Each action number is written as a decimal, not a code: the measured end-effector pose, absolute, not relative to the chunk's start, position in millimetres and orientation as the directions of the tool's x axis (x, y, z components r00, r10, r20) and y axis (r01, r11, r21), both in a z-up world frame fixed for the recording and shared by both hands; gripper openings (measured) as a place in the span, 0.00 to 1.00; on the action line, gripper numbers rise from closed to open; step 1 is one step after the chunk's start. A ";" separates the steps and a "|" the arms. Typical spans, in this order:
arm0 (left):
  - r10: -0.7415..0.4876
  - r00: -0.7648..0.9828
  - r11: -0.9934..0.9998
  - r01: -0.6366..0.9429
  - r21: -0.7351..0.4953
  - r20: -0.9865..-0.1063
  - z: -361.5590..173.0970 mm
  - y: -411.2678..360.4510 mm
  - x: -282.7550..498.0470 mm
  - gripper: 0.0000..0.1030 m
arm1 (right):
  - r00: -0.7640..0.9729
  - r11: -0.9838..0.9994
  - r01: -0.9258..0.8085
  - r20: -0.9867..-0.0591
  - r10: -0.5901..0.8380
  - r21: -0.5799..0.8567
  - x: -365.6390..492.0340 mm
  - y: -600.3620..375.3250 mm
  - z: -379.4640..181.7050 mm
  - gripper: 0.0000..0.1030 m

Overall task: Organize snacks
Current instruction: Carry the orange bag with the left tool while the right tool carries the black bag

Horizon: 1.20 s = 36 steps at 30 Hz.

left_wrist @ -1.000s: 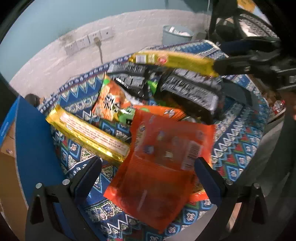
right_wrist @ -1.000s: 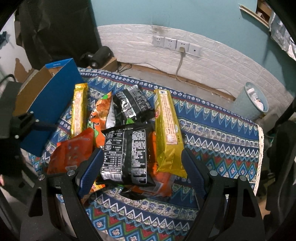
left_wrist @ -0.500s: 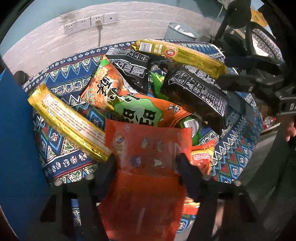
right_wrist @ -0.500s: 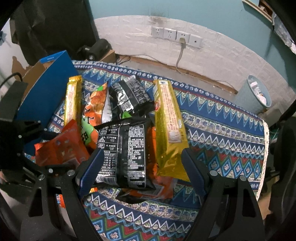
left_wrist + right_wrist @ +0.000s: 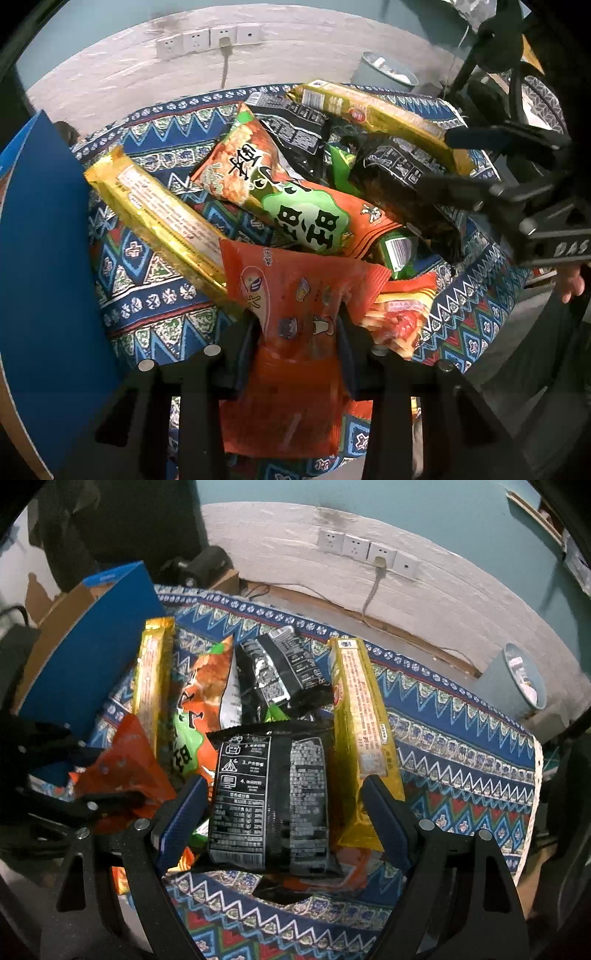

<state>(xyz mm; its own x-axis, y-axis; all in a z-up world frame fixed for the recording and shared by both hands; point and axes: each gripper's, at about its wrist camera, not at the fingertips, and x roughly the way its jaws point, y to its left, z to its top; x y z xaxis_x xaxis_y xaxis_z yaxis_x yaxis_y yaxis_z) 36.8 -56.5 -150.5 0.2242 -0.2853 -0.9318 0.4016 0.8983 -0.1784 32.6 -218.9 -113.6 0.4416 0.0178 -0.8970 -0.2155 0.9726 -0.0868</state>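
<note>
The left gripper (image 5: 299,332) had just been closing, and its pads pinched the orange packet (image 5: 295,295) at six o'clock of the snack pile. The right gripper (image 5: 284,812) stood wide open around the black packet (image 5: 273,797), holding nothing. Best was to lift the orange packet slowly toward the blue box (image 5: 48,258) at nine o'clock.

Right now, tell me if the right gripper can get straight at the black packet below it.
Probably yes. The right gripper hangs open with the black packet between its fingers, on top of the pile with nothing over it. The gold packet lies tight against its right edge and may get pinched too.
</note>
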 end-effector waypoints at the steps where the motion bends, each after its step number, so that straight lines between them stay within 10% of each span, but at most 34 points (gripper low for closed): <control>1: -0.283 0.227 0.900 0.399 -0.176 -0.932 -149.5 -55.9 36.7 0.37 | 0.441 0.970 -0.223 -0.897 0.012 -0.096 32.5 -216.5 -115.4 0.81; 22: -0.277 0.336 0.932 0.321 -0.167 -0.900 -112.1 -31.9 39.9 0.35 | 0.381 0.966 -0.214 -0.923 -0.055 -0.146 41.9 -211.5 -142.7 0.81; 25: -0.276 0.348 0.933 0.319 -0.163 -0.896 -108.4 -31.4 39.1 0.35 | 0.351 0.971 -0.211 -0.936 -0.035 -0.115 43.1 -214.4 -149.3 0.61; 36: -0.266 0.421 0.941 0.307 -0.140 -0.867 -84.1 -22.4 34.5 0.35 | 0.455 0.976 -0.196 -0.890 0.004 -0.096 28.9 -212.1 -108.8 0.61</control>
